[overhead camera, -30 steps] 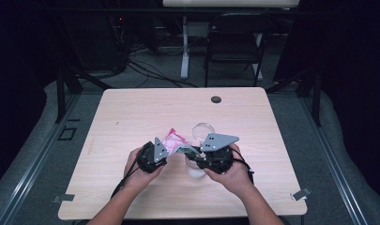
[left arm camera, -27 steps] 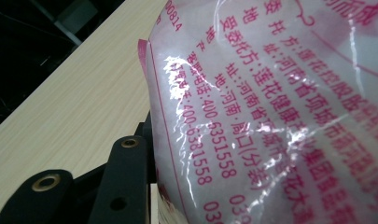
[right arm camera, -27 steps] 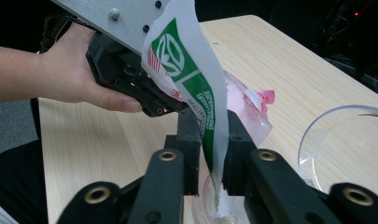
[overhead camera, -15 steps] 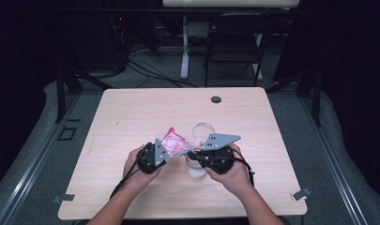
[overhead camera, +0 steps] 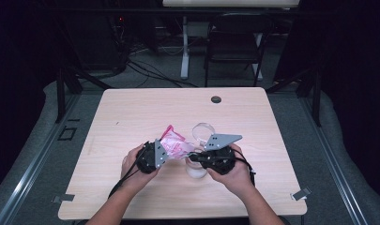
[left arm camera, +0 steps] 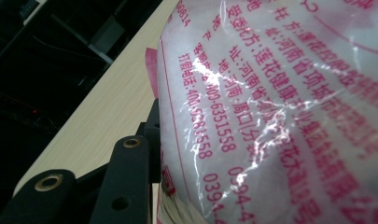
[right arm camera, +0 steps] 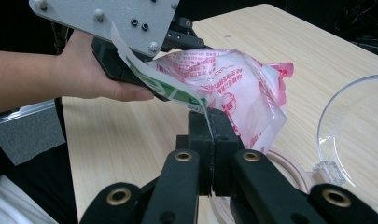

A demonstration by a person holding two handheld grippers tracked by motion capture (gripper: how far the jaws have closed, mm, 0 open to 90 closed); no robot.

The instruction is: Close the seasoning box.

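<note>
A pink and white plastic bag (overhead camera: 175, 143) with red print hangs between my two grippers above the table. My left gripper (overhead camera: 162, 152) is shut on one end of it, and the bag (left arm camera: 280, 107) presses close against that gripper's camera beside a black jaw. In the right gripper view, my right gripper (right arm camera: 211, 126) is shut on the thin edge of the bag (right arm camera: 228, 79), with its jaws pressed together. The left gripper (right arm camera: 144, 79), under its grey plate, clamps the bag's green and white end. A clear jar (overhead camera: 196, 168) stands just below the right gripper.
The jar's clear lid (overhead camera: 202, 130) stands open behind the grippers, and the lid (right arm camera: 354, 135) also rises at the right of the right gripper view. A dark round grommet (overhead camera: 216, 99) sits near the table's far edge. A chair (overhead camera: 234, 42) stands beyond the table.
</note>
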